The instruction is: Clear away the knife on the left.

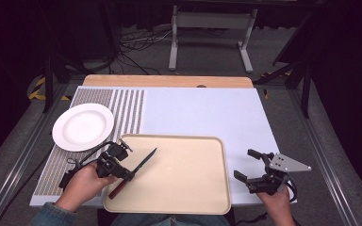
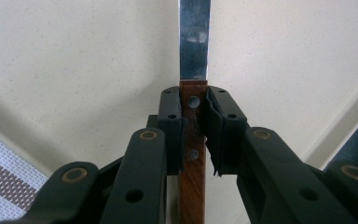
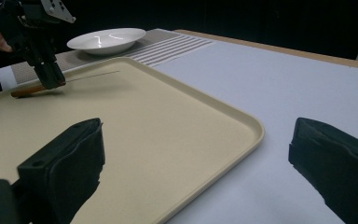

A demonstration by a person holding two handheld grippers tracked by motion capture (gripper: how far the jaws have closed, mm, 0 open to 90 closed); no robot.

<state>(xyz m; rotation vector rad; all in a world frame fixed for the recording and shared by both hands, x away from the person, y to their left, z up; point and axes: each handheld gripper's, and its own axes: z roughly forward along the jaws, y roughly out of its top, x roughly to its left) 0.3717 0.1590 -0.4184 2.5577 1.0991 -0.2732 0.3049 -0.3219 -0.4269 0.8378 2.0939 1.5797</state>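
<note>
The person's left hand (image 1: 82, 184) holds the black two-jaw left gripper (image 1: 125, 173) low, its jaws clamped narrow on a slim handle, a cable looping behind the wrist. The right hand (image 1: 275, 200) holds the black right gripper (image 1: 249, 165), topped by a grey three-cornered plate, level, its jaws spread wide with nothing between them.

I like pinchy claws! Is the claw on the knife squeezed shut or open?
Shut on it. In the left gripper view, both black pads of the left gripper press the knife by its brown wooden handle, just below the blade.
</note>
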